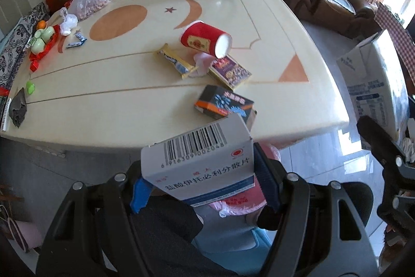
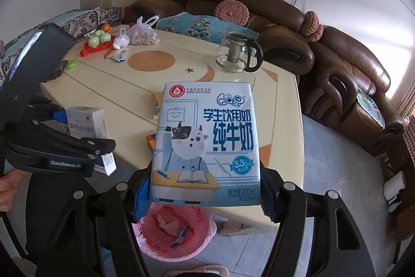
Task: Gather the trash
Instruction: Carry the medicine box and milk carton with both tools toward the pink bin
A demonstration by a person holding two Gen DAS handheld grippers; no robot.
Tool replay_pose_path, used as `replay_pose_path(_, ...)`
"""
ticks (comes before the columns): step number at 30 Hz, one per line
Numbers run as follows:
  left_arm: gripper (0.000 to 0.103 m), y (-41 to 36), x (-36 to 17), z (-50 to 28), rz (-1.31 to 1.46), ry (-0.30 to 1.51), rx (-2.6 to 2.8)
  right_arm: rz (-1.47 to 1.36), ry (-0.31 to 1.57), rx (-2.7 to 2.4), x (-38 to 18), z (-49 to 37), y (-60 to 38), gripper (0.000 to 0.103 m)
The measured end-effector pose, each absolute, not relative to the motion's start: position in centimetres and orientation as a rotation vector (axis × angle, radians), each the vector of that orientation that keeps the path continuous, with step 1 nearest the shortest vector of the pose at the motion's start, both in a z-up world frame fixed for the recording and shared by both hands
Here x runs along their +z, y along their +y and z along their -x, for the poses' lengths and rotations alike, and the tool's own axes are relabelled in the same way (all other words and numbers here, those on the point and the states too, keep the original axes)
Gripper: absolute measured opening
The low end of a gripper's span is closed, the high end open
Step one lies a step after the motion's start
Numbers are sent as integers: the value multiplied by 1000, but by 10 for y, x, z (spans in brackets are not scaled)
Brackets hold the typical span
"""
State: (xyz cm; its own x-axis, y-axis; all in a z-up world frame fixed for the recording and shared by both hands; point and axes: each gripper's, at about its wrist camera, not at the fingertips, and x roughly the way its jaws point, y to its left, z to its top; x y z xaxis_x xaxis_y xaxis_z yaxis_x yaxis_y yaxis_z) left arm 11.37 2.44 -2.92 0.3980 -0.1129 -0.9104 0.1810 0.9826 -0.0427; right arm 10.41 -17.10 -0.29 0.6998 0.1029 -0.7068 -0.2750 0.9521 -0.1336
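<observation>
On the left, the left gripper (image 1: 205, 188) has its fingers closed across the sides of a grey-and-white medicine box (image 1: 199, 160) with a barcode on its upper face, held in the air just off the near edge of the table (image 1: 77, 105), above the pink-lined trash bin (image 2: 179, 232) on the floor. The box looks light and thin-walled, probably empty, so a firm squeeze would likely dent it; gripping across its narrow sides near the lower end, as here, seems sound. Further along the table lie more pieces: a yellow snack wrapper (image 1: 176, 64), a red paper cup (image 1: 206, 39) tipped on its side, a purple box (image 1: 230, 72) and a dark box with an orange end (image 1: 224, 104) near the edge. To the right, the right gripper (image 2: 205, 195) pinches a blue-and-white milk carton (image 2: 207, 142) by its lower sides, upright over the bin. The carton's coated surface may be slick, and if drained it should be light and easily crushed, so a hold low on the flat side panels suits it.
</observation>
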Motion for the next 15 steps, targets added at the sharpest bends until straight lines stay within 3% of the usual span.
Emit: replay_pose_path(15,68,1,-57,-73,-119,1148,-241,210,811,213,-25,-67,-169,65)
